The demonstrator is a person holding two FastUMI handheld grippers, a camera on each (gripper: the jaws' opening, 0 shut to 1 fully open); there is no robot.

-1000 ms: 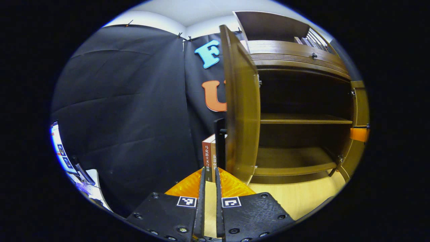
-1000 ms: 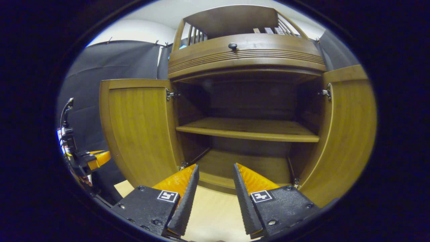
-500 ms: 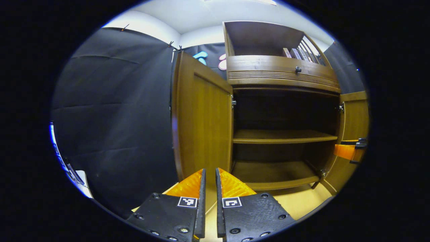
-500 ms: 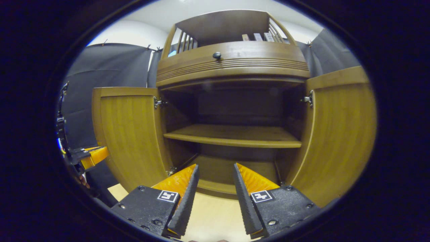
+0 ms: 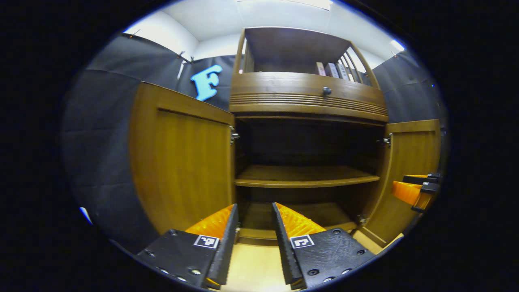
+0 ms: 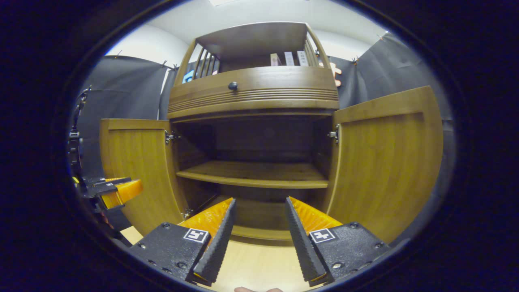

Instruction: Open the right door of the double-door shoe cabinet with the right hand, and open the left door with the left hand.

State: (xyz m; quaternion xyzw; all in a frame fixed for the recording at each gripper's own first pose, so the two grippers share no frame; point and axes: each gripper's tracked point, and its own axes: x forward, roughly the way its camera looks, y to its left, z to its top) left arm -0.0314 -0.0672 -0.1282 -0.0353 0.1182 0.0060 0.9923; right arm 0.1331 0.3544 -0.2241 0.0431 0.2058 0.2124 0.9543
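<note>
The wooden shoe cabinet (image 5: 306,99) (image 6: 253,91) stands straight ahead with both doors swung wide. Its left door (image 5: 182,162) (image 6: 136,164) and right door (image 5: 407,170) (image 6: 385,158) show their inner faces. Inside, a bare shelf (image 5: 304,176) (image 6: 253,174) crosses the dark interior. My left gripper (image 5: 254,209) is open and holds nothing, a short way back from the cabinet. It also appears beside the left door in the right gripper view (image 6: 117,190). My right gripper (image 6: 259,202) is open and empty too, and sits in front of the right door in the left gripper view (image 5: 413,188).
A drawer with a dark round knob (image 5: 326,91) (image 6: 232,85) tops the door opening. Above it an open rack holds a few books (image 5: 333,69) (image 6: 288,59). Pale wooden floor (image 5: 253,269) (image 6: 259,269) lies before the cabinet. Black cloth walls stand on both sides.
My left gripper has swung right to face the cabinet front and its fingers have parted from nearly shut to open. The right gripper has drawn back a little, still open.
</note>
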